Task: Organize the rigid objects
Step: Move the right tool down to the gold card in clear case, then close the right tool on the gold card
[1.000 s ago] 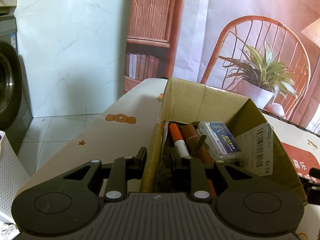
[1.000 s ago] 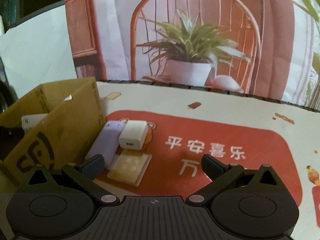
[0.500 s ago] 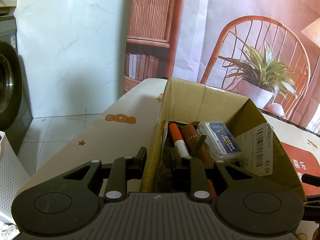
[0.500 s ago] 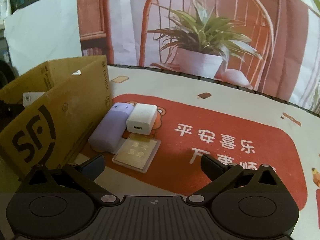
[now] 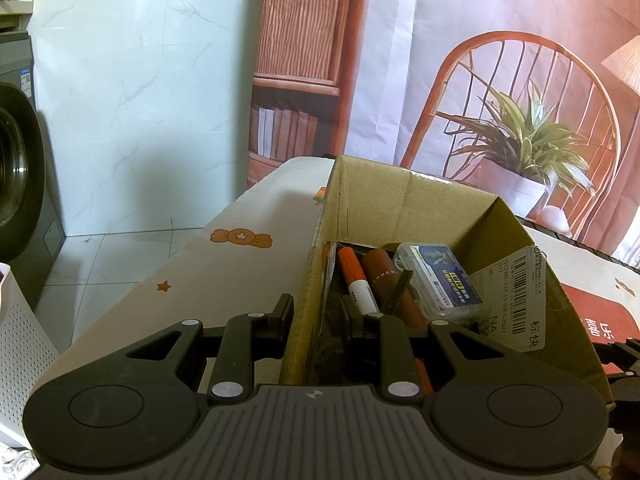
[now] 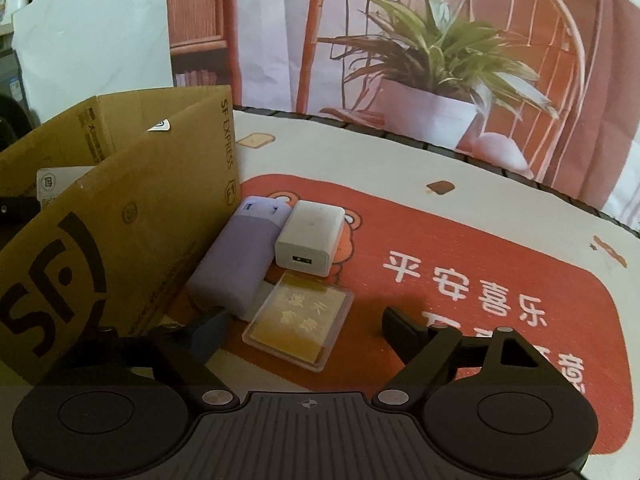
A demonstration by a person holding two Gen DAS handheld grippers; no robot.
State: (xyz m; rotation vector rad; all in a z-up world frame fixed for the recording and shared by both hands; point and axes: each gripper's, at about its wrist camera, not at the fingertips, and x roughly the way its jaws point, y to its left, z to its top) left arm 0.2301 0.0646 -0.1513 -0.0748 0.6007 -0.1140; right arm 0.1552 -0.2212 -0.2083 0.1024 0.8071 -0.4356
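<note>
On the worktop, a box stands left; power bank, charger and case lie beside it.

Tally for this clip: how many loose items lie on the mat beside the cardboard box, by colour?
Purple: 1, the power bank
White: 1, the charger block
Gold in a clear case: 1, the flat card case
Total: 3, all outside the cardboard box
</note>
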